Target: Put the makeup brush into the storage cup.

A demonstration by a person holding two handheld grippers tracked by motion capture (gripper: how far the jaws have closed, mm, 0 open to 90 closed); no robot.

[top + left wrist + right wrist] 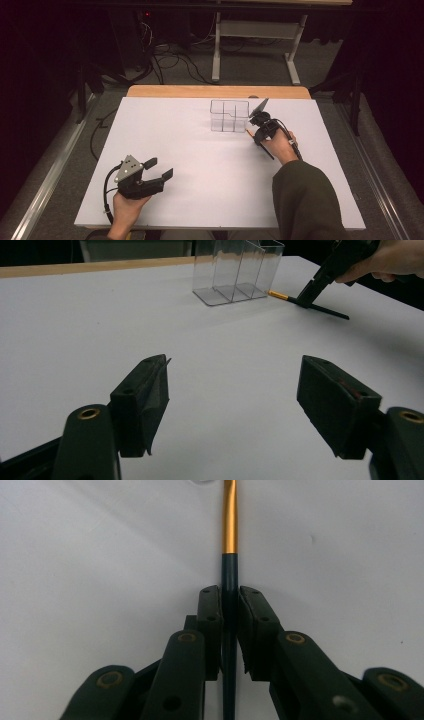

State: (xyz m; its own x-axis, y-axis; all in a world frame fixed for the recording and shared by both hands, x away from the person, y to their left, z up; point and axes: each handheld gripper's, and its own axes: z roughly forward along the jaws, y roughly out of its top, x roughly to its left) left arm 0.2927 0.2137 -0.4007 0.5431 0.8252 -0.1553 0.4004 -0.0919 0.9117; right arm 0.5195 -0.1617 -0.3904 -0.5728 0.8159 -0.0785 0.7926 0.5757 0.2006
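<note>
My left tongs point(159, 168) rest near the bench's point(210, 175) near left corner, held in my left hand point(126, 209). The jaws stand released and wide apart, with nothing but bare white bench between them, as the left gripper view shows point(234, 405).

Toward the far edge, right of the middle, a clear box point(229, 115) with inner dividers stands upright on the bench.

Just right of the box, a thin brush point(260, 143) lies on the bench, its gold band point(278, 295) pointing at the box's near right corner and its dark handle running back toward the near right. Whether the tip touches the box I cannot tell.

My right tongs point(256, 137), in my right hand point(281, 146), tilt down onto the brush. The right gripper view shows the jaws point(230, 625) clenched on the dark handle just behind the gold band, pads pressing it from both sides. My right sleeve point(305, 200) comes in from the near right edge.
</note>
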